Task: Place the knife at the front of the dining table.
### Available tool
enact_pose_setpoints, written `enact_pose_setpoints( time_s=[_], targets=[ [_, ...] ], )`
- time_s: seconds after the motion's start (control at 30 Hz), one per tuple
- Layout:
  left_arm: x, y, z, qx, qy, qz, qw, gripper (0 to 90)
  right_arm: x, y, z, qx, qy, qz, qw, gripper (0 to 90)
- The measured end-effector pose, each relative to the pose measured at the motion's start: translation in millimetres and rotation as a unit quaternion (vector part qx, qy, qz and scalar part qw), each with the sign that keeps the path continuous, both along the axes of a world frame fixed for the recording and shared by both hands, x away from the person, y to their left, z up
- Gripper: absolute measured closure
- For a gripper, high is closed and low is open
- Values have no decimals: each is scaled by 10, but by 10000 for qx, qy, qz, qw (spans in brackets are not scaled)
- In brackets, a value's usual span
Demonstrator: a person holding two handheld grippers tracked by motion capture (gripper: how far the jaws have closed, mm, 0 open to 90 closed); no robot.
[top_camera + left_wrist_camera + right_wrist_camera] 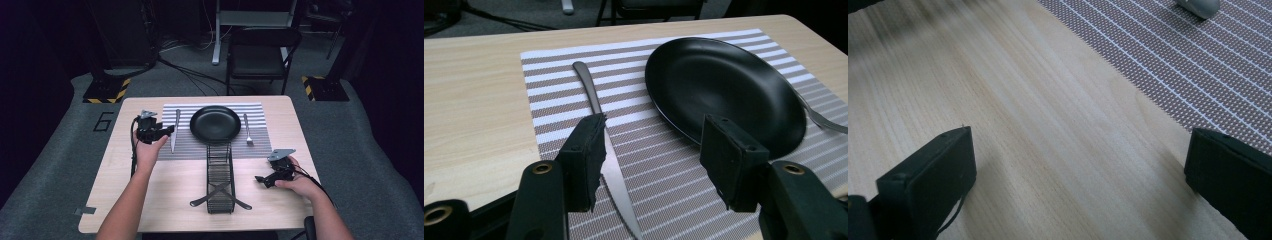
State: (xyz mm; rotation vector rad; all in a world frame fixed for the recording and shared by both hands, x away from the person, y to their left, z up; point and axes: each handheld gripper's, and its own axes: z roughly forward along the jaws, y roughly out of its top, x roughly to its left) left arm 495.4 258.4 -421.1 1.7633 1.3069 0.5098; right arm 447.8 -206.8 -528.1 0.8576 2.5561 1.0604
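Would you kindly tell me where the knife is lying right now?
In the high view the knife lies on the striped placemat, just left of the black plate and beside the left gripper.

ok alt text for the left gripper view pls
Two open black jaws hang over a striped placemat, nothing between them. A knife lies on the mat behind the nearer jaw, with a black plate to its right.

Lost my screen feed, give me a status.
Left gripper open above knife, nothing held. Right gripper open, empty, low over table. Knife on striped mat beside plate. Nothing in the way.
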Motion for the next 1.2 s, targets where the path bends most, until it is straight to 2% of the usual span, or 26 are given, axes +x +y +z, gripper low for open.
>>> enact_pose_setpoints(
  time_s=[0.2,0.43,0.63,0.77,0.9,0.97,1.2],
  targets=[
    [-189,50,124,-15,-137,-171,9998,412,0,0,0,0,0,2,10000,0],
    [-400,82,216,91,-232,-306,9992,406,0,-1,0,-1,0,3,10000,0],
    [-570,122,221,146,-195,-439,9987,400,0,-1,0,-2,0,1,10000,0],
    [-668,150,146,209,-120,-514,9984,397,0,-1,0,-1,0,0,10000,0],
    [-719,188,11,295,-42,-554,9980,392,0,0,0,1,0,2,10000,0],
    [-740,212,-84,247,29,-521,9983,392,0,-1,0,-1,-1,1,10000,0],
    [-788,308,-386,355,181,-461,9981,377,0,-1,0,-1,2,2,10000,0]
  ],
)
